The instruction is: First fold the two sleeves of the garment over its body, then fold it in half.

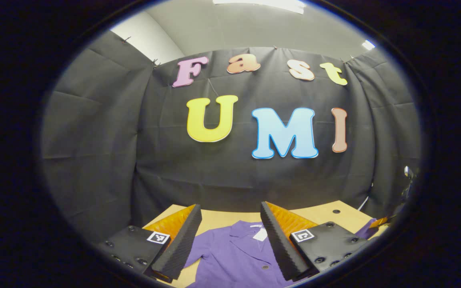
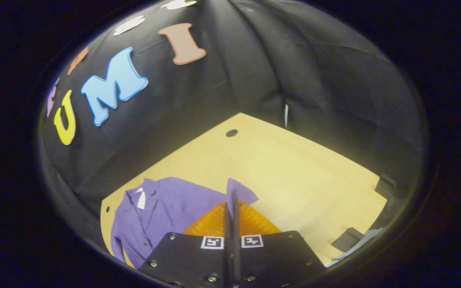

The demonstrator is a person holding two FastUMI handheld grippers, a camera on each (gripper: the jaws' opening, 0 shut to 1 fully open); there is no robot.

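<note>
A purple button-up shirt (image 1: 234, 256) lies flat on the wooden table (image 1: 222, 218), collar toward the back wall, with a white tag at the neck. My left gripper (image 1: 230, 228) hovers open above the collar, fingers wide apart and nothing between them. In the right gripper view the shirt (image 2: 162, 208) spreads to the left, and my right gripper (image 2: 232, 200) is shut on the end of one purple sleeve (image 2: 240, 191), which sticks up past the closed fingers, lifted off the table (image 2: 294, 168). That sleeve end (image 1: 368, 228) and the other gripper show at the right edge of the left gripper view.
A round cable hole (image 2: 231, 133) sits in the table near the back wall. Small dark objects (image 2: 348, 239) lie at the table's right edge. Bare tabletop stretches to the right of the shirt.
</note>
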